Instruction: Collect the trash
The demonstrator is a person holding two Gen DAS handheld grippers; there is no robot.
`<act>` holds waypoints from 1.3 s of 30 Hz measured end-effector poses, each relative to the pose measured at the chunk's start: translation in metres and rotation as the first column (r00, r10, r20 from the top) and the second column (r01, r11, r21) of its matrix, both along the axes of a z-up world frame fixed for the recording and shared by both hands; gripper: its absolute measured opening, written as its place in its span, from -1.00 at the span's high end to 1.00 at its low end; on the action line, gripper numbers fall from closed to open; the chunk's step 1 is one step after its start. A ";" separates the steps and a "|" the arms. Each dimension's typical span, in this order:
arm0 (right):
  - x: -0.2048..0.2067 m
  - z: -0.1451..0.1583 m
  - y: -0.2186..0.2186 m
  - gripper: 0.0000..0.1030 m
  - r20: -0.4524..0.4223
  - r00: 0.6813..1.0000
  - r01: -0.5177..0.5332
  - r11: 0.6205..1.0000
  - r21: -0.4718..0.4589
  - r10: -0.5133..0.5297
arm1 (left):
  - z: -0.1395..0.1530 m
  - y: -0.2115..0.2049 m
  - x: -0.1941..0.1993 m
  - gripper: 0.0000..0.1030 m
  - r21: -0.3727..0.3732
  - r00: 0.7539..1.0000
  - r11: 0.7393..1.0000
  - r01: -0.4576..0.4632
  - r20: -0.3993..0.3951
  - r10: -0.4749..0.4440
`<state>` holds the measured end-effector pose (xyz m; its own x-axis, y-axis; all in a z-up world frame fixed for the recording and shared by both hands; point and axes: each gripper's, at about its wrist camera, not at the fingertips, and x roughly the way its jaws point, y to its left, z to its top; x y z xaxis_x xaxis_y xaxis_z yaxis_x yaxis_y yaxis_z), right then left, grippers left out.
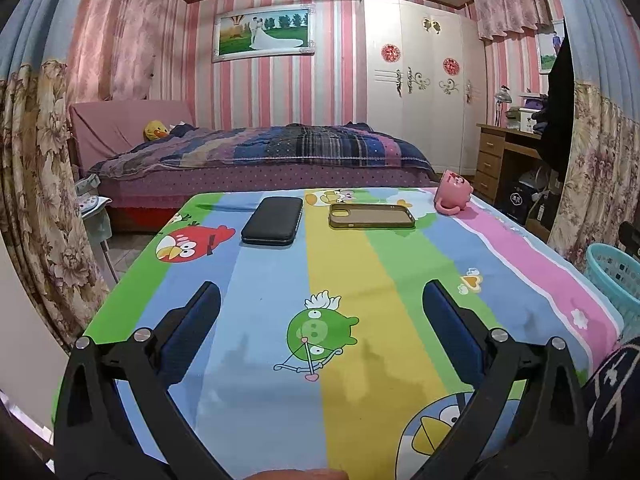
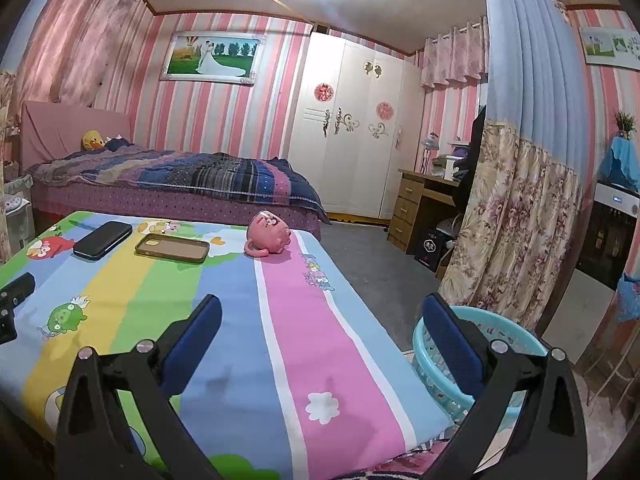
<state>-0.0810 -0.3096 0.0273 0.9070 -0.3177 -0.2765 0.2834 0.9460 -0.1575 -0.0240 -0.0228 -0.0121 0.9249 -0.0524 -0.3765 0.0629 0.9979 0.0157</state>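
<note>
On the cartoon-print tablecloth (image 1: 280, 280) (image 2: 240, 320) lie a black case (image 1: 273, 221) (image 2: 103, 239), an olive phone case (image 1: 372, 215) (image 2: 173, 248) and a pink mug (image 1: 454, 193) (image 2: 270, 238) tipped on its side, all at the far end. A turquoise basket (image 2: 520, 344) (image 1: 618, 280) stands beside the table's right edge. My left gripper (image 1: 320, 300) hovers open over the table's middle, nothing between its fingers. My right gripper (image 2: 320, 312) is open above the table's right edge, its right finger (image 2: 452, 340) over the basket. The left gripper's tip (image 2: 14, 300) shows in the right wrist view.
A bed (image 1: 260, 156) with a plaid quilt stands behind the table. A white wardrobe (image 1: 420, 80) and a wooden desk (image 1: 504, 156) are at the back right. Floral curtains (image 2: 512, 208) hang to the right of the basket, others (image 1: 36, 180) on the left.
</note>
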 end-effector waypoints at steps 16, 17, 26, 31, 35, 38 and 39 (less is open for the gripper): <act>-0.003 -0.001 0.002 -0.91 0.003 1.000 -0.005 1.000 -0.019 0.005 | -0.001 -0.006 -0.001 -0.90 0.037 1.000 0.999 0.018 -0.004 -0.018; -0.002 -0.001 0.002 -0.91 0.003 1.000 -0.005 1.000 -0.020 0.005 | -0.001 -0.006 -0.002 -0.90 0.037 1.000 0.999 0.017 -0.005 -0.017; -0.002 -0.001 0.000 -0.91 0.000 1.000 -0.006 1.000 -0.014 0.006 | -0.001 -0.006 -0.002 -0.90 0.030 1.000 0.999 0.016 -0.007 -0.016; -0.002 -0.001 0.001 -0.91 -0.002 1.000 -0.007 1.000 -0.016 0.007 | -0.001 -0.006 -0.002 -0.90 0.028 1.000 1.000 0.014 -0.003 -0.013; -0.004 -0.002 0.000 -0.91 -0.001 1.000 -0.009 1.000 -0.019 0.009 | -0.001 -0.006 -0.001 -0.90 0.023 1.000 1.000 0.011 -0.005 -0.011; -0.004 -0.002 0.000 -0.91 0.001 1.000 -0.008 1.000 -0.012 0.008 | -0.001 -0.006 -0.001 -0.90 0.023 1.000 1.000 0.011 -0.004 -0.011; -0.004 -0.002 0.000 -0.91 0.000 1.000 -0.009 1.000 -0.010 0.009 | -0.001 -0.006 -0.001 -0.90 0.023 1.000 1.000 0.012 -0.003 -0.012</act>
<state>-0.0852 -0.3095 0.0254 0.9099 -0.3124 -0.2730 0.2749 0.9468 -0.1670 -0.0246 -0.0287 -0.0134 0.9231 -0.0546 -0.3807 0.0747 0.9965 0.0380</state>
